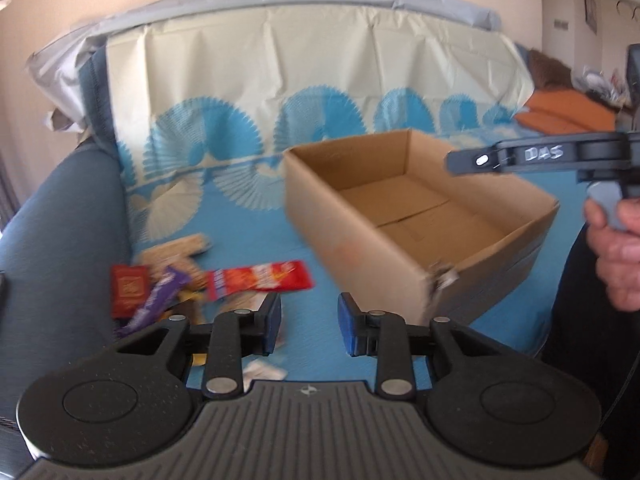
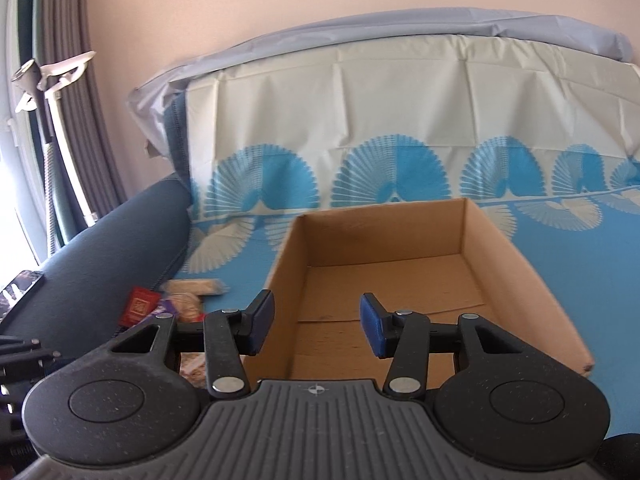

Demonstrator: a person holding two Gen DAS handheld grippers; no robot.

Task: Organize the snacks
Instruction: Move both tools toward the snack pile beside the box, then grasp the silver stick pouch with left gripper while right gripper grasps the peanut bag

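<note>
An open, empty cardboard box (image 1: 416,216) stands on the blue-patterned sheet; it also shows in the right wrist view (image 2: 400,280). Left of it lies a pile of snacks: a red-orange packet (image 1: 260,280), a purple bar (image 1: 158,300), a small red packet (image 1: 130,290) and beige wafer packs (image 1: 180,248). My left gripper (image 1: 308,330) is open and empty, just right of the pile. My right gripper (image 2: 318,328) is open and empty over the box's near left wall; it shows from the side in the left wrist view (image 1: 520,158). The small red packet (image 2: 138,306) shows left.
The sheet covers a blue sofa with an armrest (image 1: 60,220) at the left. A phone (image 2: 18,286) lies on the armrest. Curtains and a window stand far left in the right wrist view. Orange cushions (image 1: 560,116) lie at the right.
</note>
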